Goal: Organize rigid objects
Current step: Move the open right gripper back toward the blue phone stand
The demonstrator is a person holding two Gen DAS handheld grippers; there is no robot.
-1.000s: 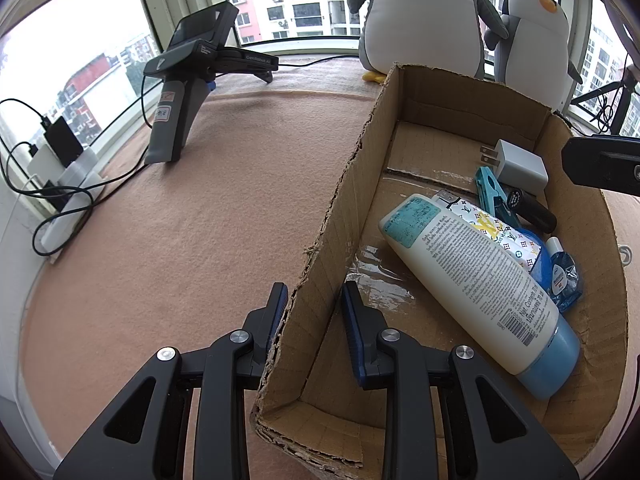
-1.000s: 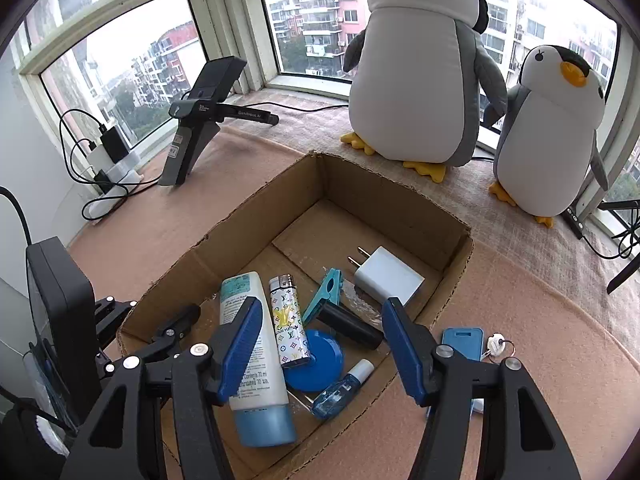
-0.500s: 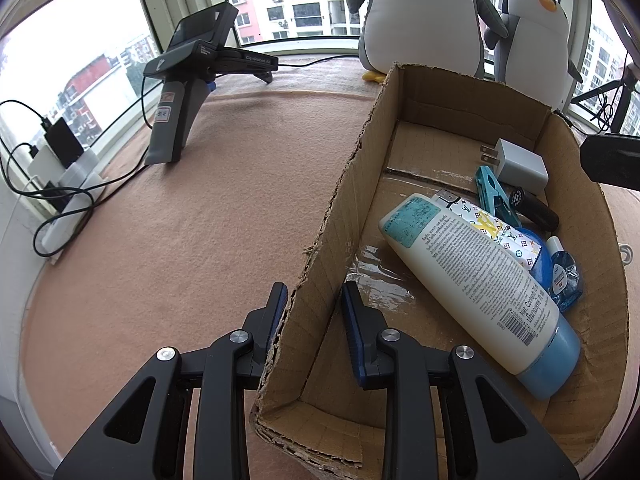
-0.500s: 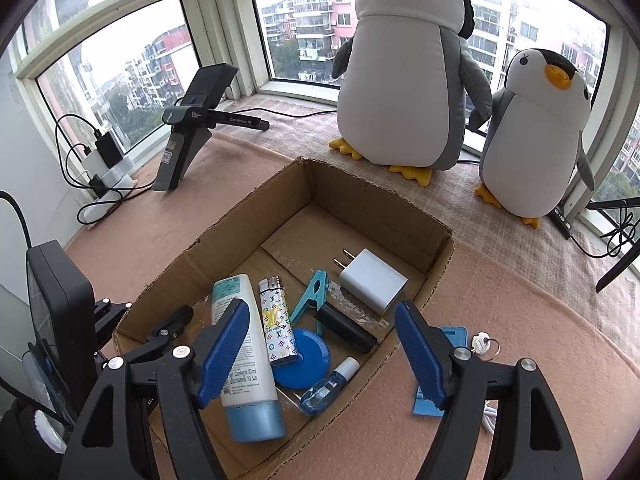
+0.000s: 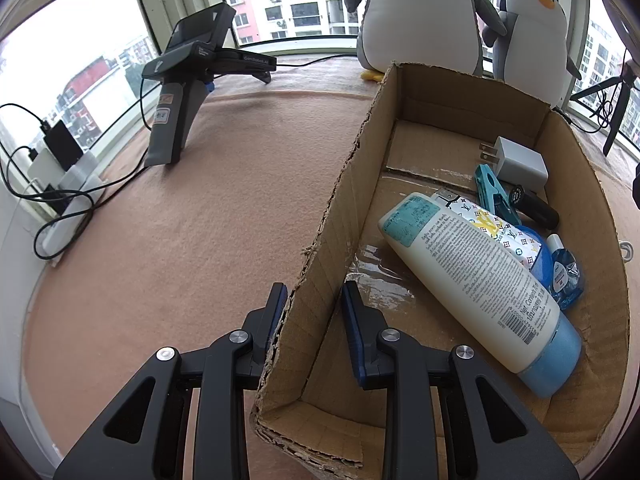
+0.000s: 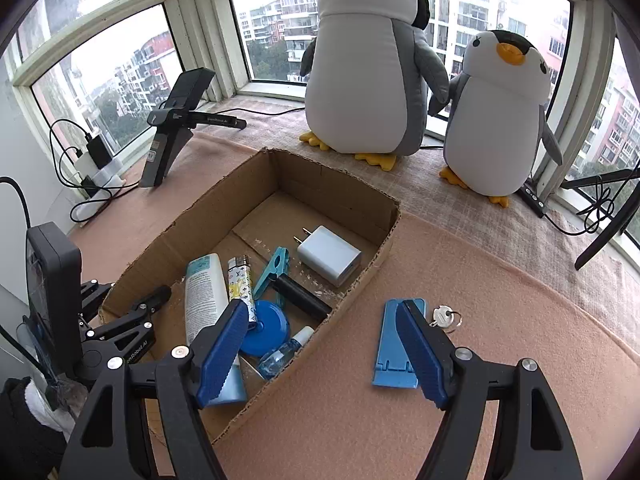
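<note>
The left hand-held gripper (image 5: 312,304) is clamped on the near side wall of the cardboard box (image 5: 332,216), one finger inside and one outside. The right hand-held gripper (image 6: 320,344) hangs with jaws spread and nothing between them, above the box's right wall. Inside the box lie a lotion tube (image 6: 204,296), patterned lighter (image 6: 240,280), teal clip (image 6: 272,268), white charger (image 6: 330,254), black tube (image 6: 302,298), blue lid (image 6: 266,328) and small blue bottle (image 6: 282,354). Just right of the box on the counter (image 6: 460,248) lie a blue stand (image 6: 394,344) and a key (image 6: 442,316)
</note>
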